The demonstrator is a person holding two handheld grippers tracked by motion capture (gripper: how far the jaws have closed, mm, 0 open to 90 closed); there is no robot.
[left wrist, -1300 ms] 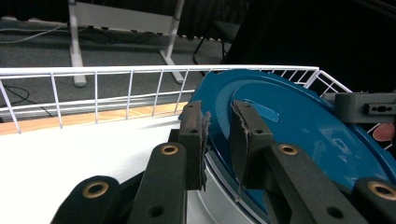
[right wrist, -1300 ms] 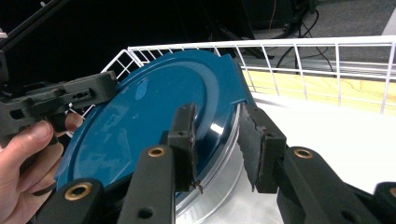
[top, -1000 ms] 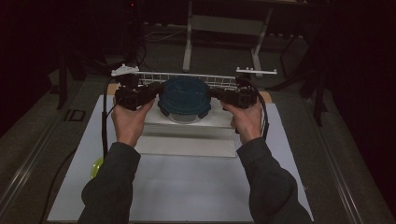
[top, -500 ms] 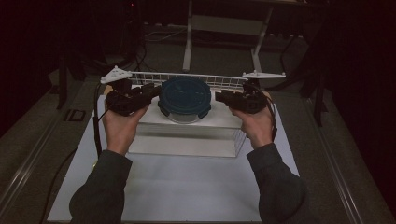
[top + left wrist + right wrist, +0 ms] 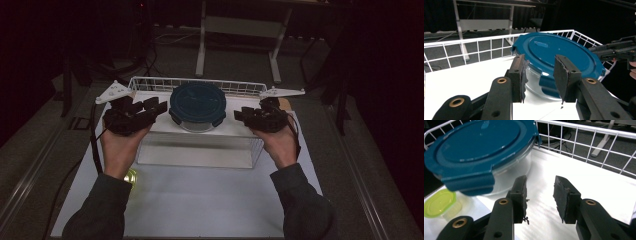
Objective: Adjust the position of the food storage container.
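A round glass container with a blue clip lid (image 5: pixel 197 106) (image 5: pixel 559 53) (image 5: pixel 479 152) stands on a raised white shelf with a wire rim (image 5: pixel 200 82). My left gripper (image 5: pixel 159 106) (image 5: pixel 541 72) sits just left of it, pointing at its side, open and not touching. Its jaws have just been opening, with nothing between them. My right gripper (image 5: pixel 239 115) (image 5: pixel 540 192) is a short way right of the container, open over bare white shelf. Its jaws have also just been opening and hold nothing. The left gripper view also catches the right gripper (image 5: pixel 616 50) beyond the lid.
A small container with a yellow-green lid (image 5: pixel 131 176) (image 5: pixel 439 203) sits on the white table mat (image 5: pixel 200 200) below the shelf's left front corner. The wire rim (image 5: pixel 584 142) fences the shelf's far side and ends. Dark floor and a desk frame (image 5: pixel 202 45) lie beyond.
Both grippers have drawn outward from the container's sides, left one leftward, right one rightward. Their jaws stand wider. The container has stayed put.
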